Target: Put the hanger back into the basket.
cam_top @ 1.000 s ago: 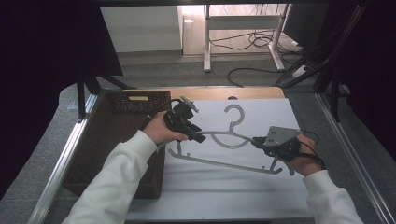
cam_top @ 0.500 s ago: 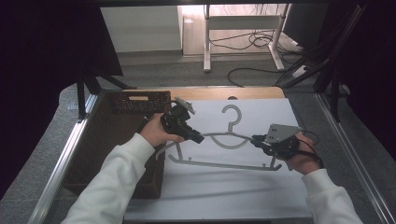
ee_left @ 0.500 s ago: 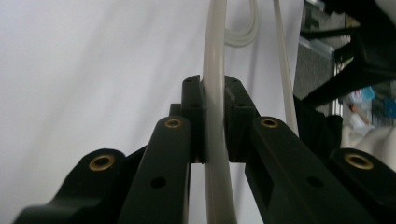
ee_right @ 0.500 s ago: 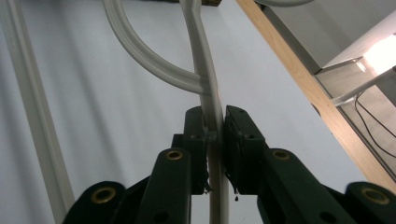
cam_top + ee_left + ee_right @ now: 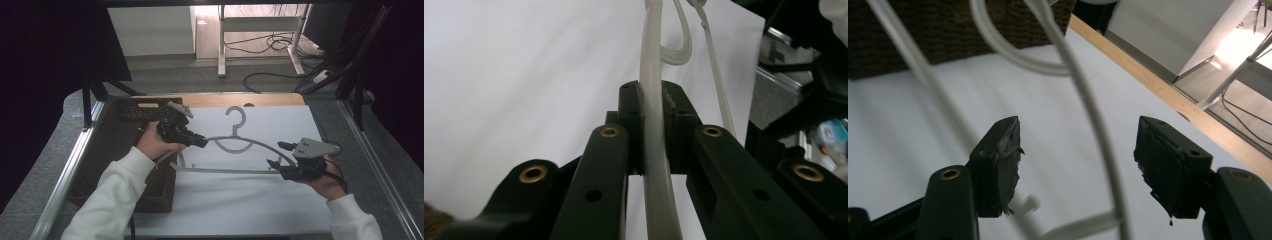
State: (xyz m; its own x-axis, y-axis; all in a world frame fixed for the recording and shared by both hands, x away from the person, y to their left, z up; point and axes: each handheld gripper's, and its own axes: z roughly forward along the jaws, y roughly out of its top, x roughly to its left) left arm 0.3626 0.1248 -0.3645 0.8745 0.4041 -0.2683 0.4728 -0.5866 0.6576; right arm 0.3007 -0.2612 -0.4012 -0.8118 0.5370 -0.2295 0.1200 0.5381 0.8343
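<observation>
A white plastic hanger (image 5: 225, 170) lies across the white mat (image 5: 240, 205), its hook pointing to the far side. My left gripper (image 5: 200, 141) is shut on the hanger's left shoulder. In the left gripper view the pale arm (image 5: 655, 165) runs straight between the closed pads of that gripper (image 5: 651, 125). My right gripper (image 5: 274, 162) stands open at the hanger's right end. In the right gripper view its gripper (image 5: 1083, 167) has wide-apart pads (image 5: 998, 165), and the hanger arm (image 5: 1095, 130) passes between them without touching.
A brown wicker basket (image 5: 110, 150) stands at the left of the mat, under the left forearm. A wooden table edge (image 5: 270, 99) runs along the far side. Metal rails (image 5: 372, 165) border the table on both sides, with cables on the floor beyond.
The hanger's hook has shifted a little to the left and away with my left gripper still shut on it. The right gripper has stayed open at the right end.
</observation>
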